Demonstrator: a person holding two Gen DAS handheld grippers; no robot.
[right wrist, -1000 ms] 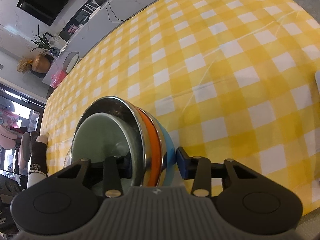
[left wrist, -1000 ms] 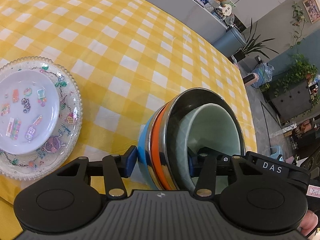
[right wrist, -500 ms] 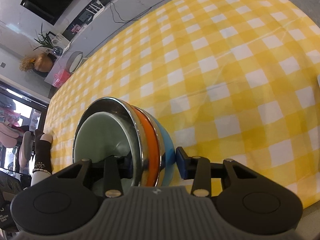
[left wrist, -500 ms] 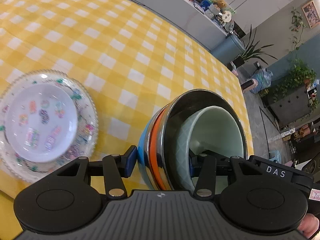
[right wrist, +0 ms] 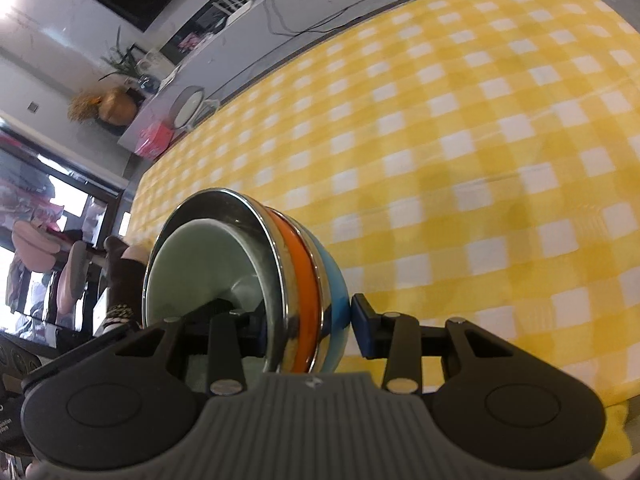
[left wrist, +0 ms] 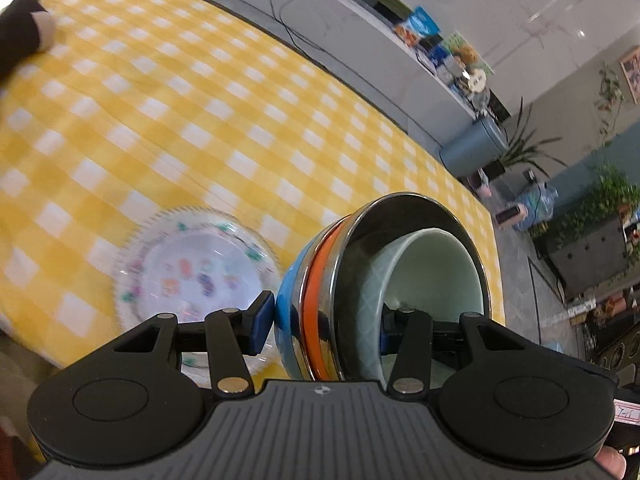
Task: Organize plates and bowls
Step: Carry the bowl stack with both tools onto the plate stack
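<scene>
A nested bowl stack point(left wrist: 384, 280) is gripped from opposite sides by both tools and is held in the air over the yellow checked tablecloth point(left wrist: 200, 120). The left gripper point(left wrist: 324, 320) is clamped across the stack wall, one blue pad on the blue outer bowl point(left wrist: 288, 308), the other finger inside the pale green bowl point(left wrist: 424, 272). The right gripper point(right wrist: 308, 320) is likewise closed on the stack, outer pad against the blue shell, inner finger inside the green bowl. The stack is tipped on its side: in the left view the opening faces to the tool's right, in the right view to its left. A steel bowl point(left wrist: 400, 216) and an orange rim point(left wrist: 320, 280) are nested between. A decorated glass plate point(left wrist: 192, 276), blurred, lies on the cloth ahead-left of the left tool, below the stack.
</scene>
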